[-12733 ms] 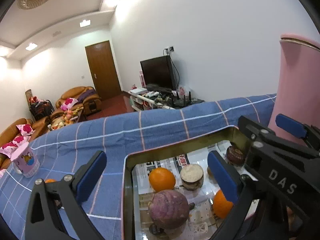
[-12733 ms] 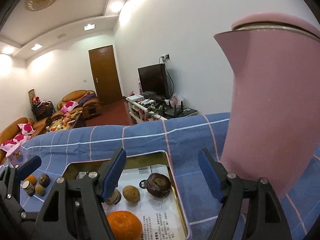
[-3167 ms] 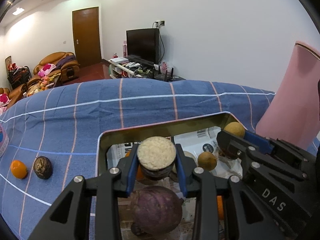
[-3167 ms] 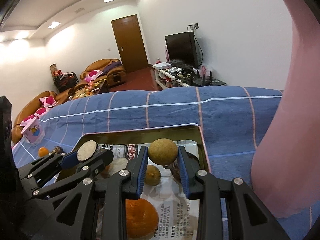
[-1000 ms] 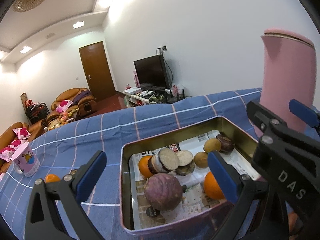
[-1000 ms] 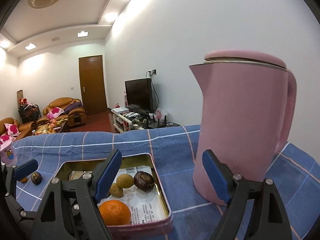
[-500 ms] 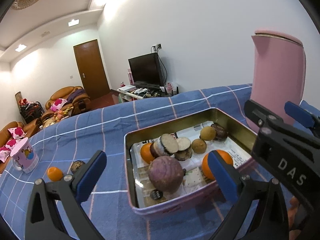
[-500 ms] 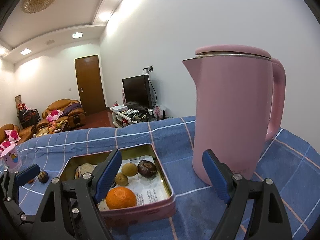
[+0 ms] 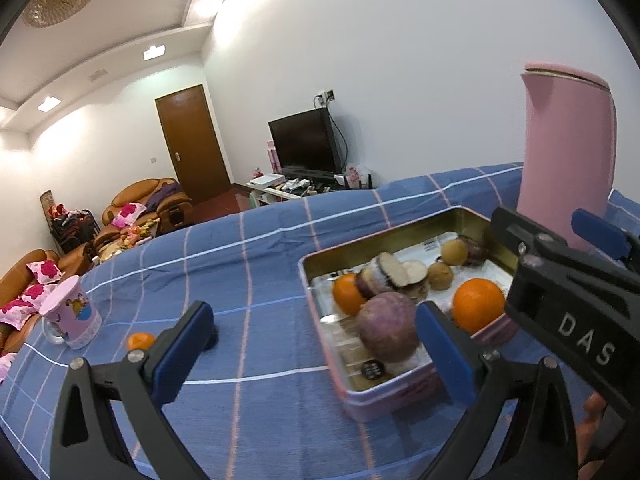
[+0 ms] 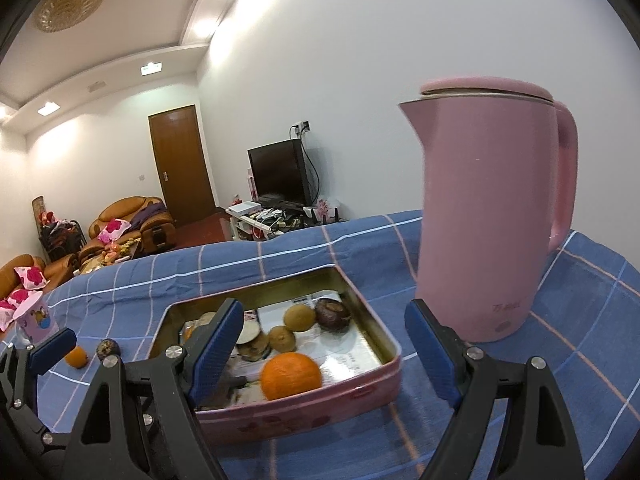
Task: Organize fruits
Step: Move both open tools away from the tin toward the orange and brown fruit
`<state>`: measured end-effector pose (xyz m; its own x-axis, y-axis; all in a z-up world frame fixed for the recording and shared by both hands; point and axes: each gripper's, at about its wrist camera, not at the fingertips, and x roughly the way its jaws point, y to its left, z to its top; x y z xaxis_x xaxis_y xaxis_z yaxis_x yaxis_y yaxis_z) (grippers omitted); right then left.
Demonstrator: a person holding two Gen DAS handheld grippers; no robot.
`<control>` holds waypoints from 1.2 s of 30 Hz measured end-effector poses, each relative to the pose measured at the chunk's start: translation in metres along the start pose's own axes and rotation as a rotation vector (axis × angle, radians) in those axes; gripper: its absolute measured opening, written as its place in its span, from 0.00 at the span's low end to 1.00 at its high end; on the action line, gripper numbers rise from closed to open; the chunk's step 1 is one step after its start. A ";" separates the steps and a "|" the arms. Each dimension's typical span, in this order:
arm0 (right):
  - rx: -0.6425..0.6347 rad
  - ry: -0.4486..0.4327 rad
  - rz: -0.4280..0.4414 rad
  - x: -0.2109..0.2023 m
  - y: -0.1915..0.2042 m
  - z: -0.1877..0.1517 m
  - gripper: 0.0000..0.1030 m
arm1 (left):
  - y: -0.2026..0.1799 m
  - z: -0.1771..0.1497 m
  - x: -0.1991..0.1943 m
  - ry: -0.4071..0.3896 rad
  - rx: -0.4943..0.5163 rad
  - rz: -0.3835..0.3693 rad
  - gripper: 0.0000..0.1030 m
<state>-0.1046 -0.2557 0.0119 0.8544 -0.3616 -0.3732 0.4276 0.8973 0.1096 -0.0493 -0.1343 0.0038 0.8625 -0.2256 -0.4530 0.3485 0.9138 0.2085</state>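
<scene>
Pink tin tray (image 10: 360, 394) on blue checked worktop (image 9: 260, 272) holds collected fruit: two oranges, purple round one, cut slices, brown small ones. Walls keep pieces from rolling. Small orange (image 10: 76, 357) and dark fruit (image 10: 107, 347) loose at 9 o'clock from tray, likely next. Left tongs (image 9: 312, 344) wide open, empty. Right tongs (image 10: 324, 350) wide open, empty. Pink kettle (image 10: 492, 216) at 2 o'clock, just beside tray. Pink cup (image 9: 72, 320) beyond loose fruit.
</scene>
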 end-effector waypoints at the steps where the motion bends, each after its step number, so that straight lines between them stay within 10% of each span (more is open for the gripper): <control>1: -0.005 -0.001 0.003 0.000 0.004 0.000 0.82 | 0.003 -0.001 0.000 -0.001 0.002 0.005 1.00; 36: -0.082 0.105 0.171 0.046 0.144 -0.012 0.82 | 0.171 -0.026 0.056 0.169 -0.231 0.173 1.00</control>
<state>-0.0073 -0.1401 -0.0001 0.8751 -0.1779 -0.4500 0.2501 0.9624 0.1059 0.0487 0.0183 -0.0087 0.8217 -0.0191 -0.5696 0.0932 0.9905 0.1013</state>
